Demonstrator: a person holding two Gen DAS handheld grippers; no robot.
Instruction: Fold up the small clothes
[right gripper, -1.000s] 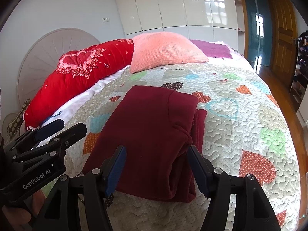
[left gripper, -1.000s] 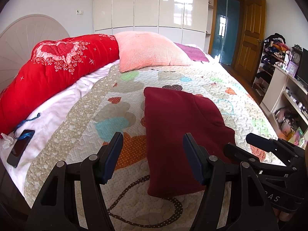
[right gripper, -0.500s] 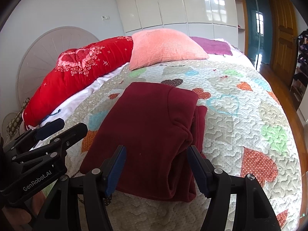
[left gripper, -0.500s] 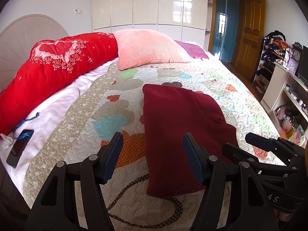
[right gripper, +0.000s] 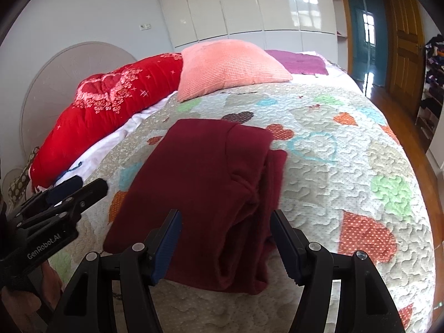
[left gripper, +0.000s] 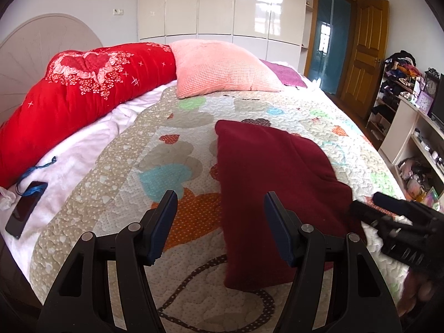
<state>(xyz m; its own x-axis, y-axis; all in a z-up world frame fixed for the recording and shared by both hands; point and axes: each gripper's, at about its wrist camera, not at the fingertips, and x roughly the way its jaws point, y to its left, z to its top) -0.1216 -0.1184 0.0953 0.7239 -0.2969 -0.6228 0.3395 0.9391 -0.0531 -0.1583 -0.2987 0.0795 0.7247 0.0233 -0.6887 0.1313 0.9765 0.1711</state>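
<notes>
We saw the bed (left gripper: 83, 149), covered by a heart-patterned quilt (left gripper: 177, 149), filling most of both views. Our landmark was the maroon garment (left gripper: 266, 177), lying folded flat on the quilt near the foot edge of the bed, layers stacked, with an extra fold bunched along its right side in the right wrist view (right gripper: 211, 183).

Beyond the garment, at the far side of the bed, lay a long red bolster (left gripper: 72, 94) and next to it a pink pillow (left gripper: 219, 69); a purple cloth (left gripper: 285, 76) sat behind the pillow. Well left of the garment, on the white sheet, we saw a dark phone (left gripper: 25, 208) with a blue strap.

We held the left gripper (left gripper: 220, 213) above the garment's near left edge, jaws spread wide, nothing between them, not touching the fabric as far as we could tell. We held the right gripper (right gripper: 226, 236) over the garment's near right portion, jaws likewise spread and empty. Each gripper showed in the other's view, flanking the garment: left one (right gripper: 55, 208), right one (left gripper: 396, 222).
</notes>
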